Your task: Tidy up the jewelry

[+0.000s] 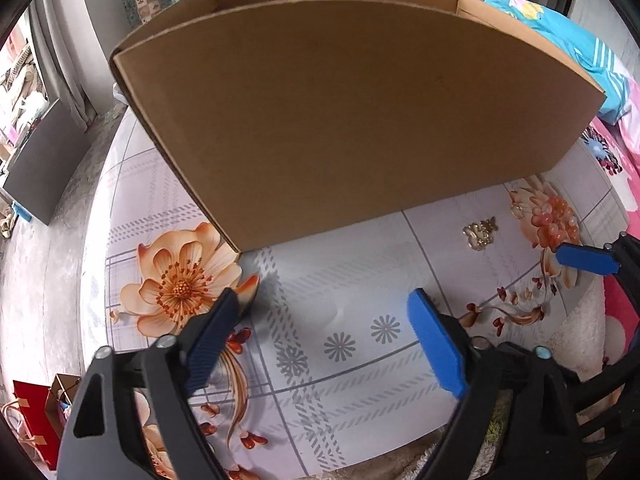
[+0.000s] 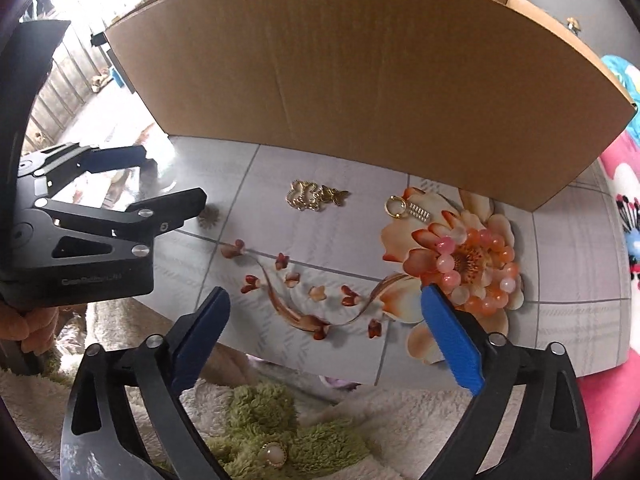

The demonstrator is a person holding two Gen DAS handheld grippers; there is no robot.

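A large open cardboard box stands on the floral table. A gold chain with butterfly charms lies in front of the box, also visible as the gold chain in the left wrist view. To its right lie a gold ring with a small charm, then a pink and orange bead bracelet on a printed flower. My right gripper hangs open above the table's near edge, the bracelet by its right finger. My left gripper is open over bare tabletop, left of the jewelry.
A pearl brooch lies on green fluffy fabric below the table edge. Pink and blue bedding lies to the right. The left gripper shows at the left of the right wrist view. A dark cabinet stands far left.
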